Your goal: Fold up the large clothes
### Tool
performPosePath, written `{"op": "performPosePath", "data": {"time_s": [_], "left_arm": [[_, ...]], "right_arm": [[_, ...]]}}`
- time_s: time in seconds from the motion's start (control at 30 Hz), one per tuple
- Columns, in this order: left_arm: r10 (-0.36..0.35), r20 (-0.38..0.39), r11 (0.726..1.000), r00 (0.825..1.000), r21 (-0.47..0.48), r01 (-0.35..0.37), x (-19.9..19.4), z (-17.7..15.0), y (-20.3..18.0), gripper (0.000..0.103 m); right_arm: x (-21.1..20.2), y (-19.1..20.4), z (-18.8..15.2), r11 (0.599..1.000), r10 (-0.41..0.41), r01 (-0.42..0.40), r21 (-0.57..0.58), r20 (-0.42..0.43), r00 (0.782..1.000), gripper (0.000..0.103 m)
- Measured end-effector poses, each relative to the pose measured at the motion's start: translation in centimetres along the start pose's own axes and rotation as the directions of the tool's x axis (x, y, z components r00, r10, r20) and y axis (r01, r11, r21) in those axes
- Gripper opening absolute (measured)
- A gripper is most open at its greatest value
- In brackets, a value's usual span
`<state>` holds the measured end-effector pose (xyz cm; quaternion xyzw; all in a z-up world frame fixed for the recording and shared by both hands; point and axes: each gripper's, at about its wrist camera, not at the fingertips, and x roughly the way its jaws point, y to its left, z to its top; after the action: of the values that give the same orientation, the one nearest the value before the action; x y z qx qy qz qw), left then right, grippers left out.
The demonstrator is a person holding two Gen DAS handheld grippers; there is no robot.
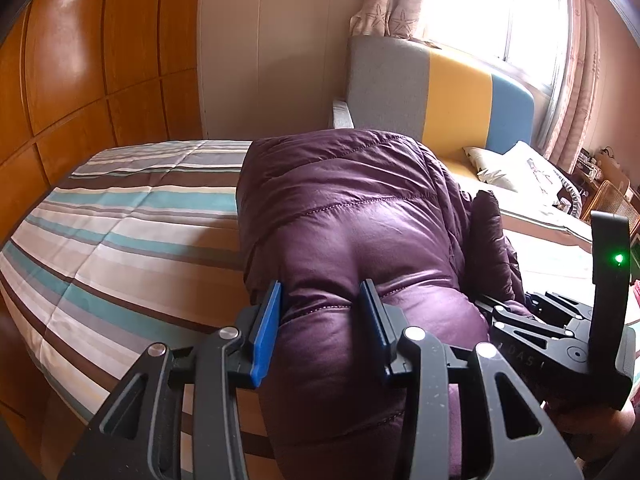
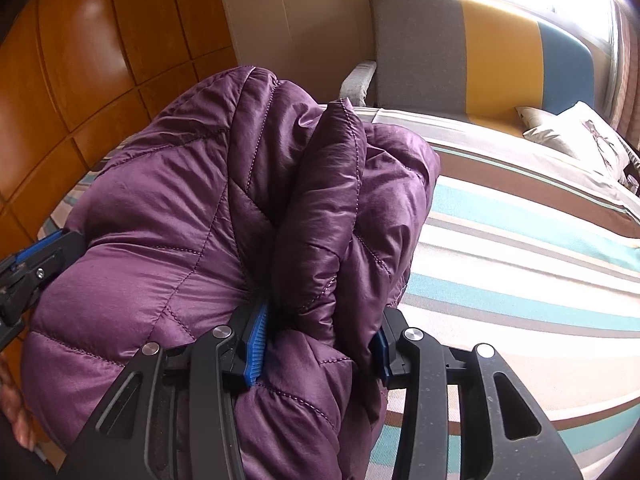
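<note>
A bulky purple padded jacket (image 1: 344,216) lies bunched on the striped bedspread (image 1: 120,232). The left gripper (image 1: 320,320) clamps a puffy fold between its blue pads (image 1: 266,332). The right gripper (image 2: 320,344), at four o'clock of the left, pinches gathered folds of the jacket's other side.

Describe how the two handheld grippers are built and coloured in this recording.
Both match. The left gripper has dark grey linkage arms with slotted cut-outs and silver round pivot pins; its fingers carry blue ribbed pads on black mounts. The right gripper has the same linkage, pins and blue pads. Seen from the left view, the right one's black body bears faint lettering and a green light.
</note>
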<state>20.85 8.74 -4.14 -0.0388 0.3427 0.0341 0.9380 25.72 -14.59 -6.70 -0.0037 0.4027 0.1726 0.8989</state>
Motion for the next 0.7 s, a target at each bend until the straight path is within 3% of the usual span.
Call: {"op": "performPosePath", "data": {"time_s": [0.2,0.43,0.7], "left_arm": [[0.007,-0.006,1.0,1.0,0.001,-0.007,0.1,-0.1,-0.1,0.039],[0.015,-0.012,1.0,1.0,-0.01,-0.015,-0.1,0.0,-0.2,0.039],[0.015,-0.01,0.999,1.0,-0.029,-0.015,-0.6,-0.1,-0.2,0.039]], "right_arm": [[-0.4,0.3,0.3,0.999,-0.038,0.038,-0.015,0.002,0.999,0.044],[-2.9,1.0,1.0,0.995,-0.094,0.095,-0.033,0.04,0.995,0.064],[-7.3,2.1,0.9,0.994,-0.082,0.091,-0.063,0.131,0.988,0.065]]}}
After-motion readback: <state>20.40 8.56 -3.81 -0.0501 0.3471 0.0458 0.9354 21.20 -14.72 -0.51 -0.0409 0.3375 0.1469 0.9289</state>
